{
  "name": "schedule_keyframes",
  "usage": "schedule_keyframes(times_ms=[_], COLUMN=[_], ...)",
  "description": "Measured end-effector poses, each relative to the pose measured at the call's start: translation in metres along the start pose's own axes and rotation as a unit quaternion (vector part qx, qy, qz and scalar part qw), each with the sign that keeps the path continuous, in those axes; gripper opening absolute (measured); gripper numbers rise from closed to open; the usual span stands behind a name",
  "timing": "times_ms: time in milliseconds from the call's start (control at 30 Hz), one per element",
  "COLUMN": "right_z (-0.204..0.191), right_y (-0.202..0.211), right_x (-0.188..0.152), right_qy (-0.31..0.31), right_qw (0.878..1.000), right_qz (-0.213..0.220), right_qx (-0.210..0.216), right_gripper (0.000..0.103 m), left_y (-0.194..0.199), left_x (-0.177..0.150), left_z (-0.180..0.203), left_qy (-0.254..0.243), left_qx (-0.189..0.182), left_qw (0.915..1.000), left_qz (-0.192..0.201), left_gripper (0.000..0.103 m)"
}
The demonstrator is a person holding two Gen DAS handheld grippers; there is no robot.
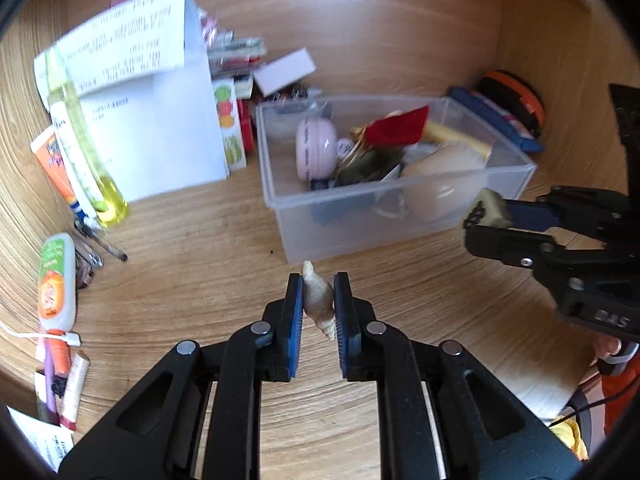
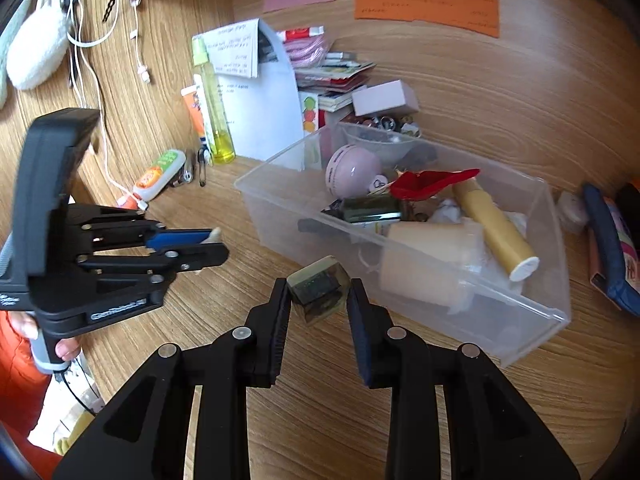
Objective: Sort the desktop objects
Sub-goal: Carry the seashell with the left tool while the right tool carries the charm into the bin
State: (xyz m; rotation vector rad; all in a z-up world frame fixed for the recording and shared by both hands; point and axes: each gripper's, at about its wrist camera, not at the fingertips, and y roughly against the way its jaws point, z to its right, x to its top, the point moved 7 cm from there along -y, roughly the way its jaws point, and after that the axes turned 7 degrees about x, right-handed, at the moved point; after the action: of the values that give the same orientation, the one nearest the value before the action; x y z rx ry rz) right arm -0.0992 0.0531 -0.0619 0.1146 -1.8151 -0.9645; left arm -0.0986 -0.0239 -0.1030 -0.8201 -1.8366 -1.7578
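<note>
Wood-grain desk (image 1: pixel 192 280) carried the clutter. Left gripper (image 1: pixel 318 300) had its jaws clamped on a pale spiral shell (image 1: pixel 318 300), long axis running along the fingers, one end poking past the tips. Right gripper (image 2: pixel 318 294) pinched a greenish block (image 2: pixel 318 290). Just beyond both sets of jaws stood a clear plastic bin (image 2: pixel 520 308), already crowded.

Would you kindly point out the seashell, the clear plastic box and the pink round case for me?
seashell (image 1: pixel 318 298), left wrist view, its middle whorl.
clear plastic box (image 2: pixel 404 280), right wrist view, its near wall.
pink round case (image 2: pixel 352 170), right wrist view, its domed face.
</note>
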Motion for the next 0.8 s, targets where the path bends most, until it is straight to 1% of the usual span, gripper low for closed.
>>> schedule_keyframes(times_ms=[133, 400, 600, 800], right_z=[0.009, 0.027, 0.044, 0.052], right_y=[0.014, 0.043, 0.053, 0.043], right_x=[0.004, 0.012, 0.023, 0.038], right_qy=[-0.004, -0.005, -0.008, -0.003], right_qw=[1.0, 0.999, 0.997, 0.997], right_qz=[0.014, 0.037, 0.047, 0.048], right_qx=[-0.011, -0.039, -0.054, -0.053], right_gripper=[0.026, 0.026, 0.026, 0.026], left_y=[0.013, 0.025, 0.016, 0.0], left_x=[0.019, 0.053, 0.075, 0.087], left_z=[0.008, 0.015, 0.017, 0.017], left_qy=[-0.001, 0.011, 0.016, 0.017], left_qx=[-0.007, -0.027, -0.037, -0.034], left_qw=[0.9997, 0.998, 0.9971, 0.9974], left_qz=[0.025, 0.056, 0.065, 0.062], left_gripper=[0.014, 0.014, 0.014, 0.014])
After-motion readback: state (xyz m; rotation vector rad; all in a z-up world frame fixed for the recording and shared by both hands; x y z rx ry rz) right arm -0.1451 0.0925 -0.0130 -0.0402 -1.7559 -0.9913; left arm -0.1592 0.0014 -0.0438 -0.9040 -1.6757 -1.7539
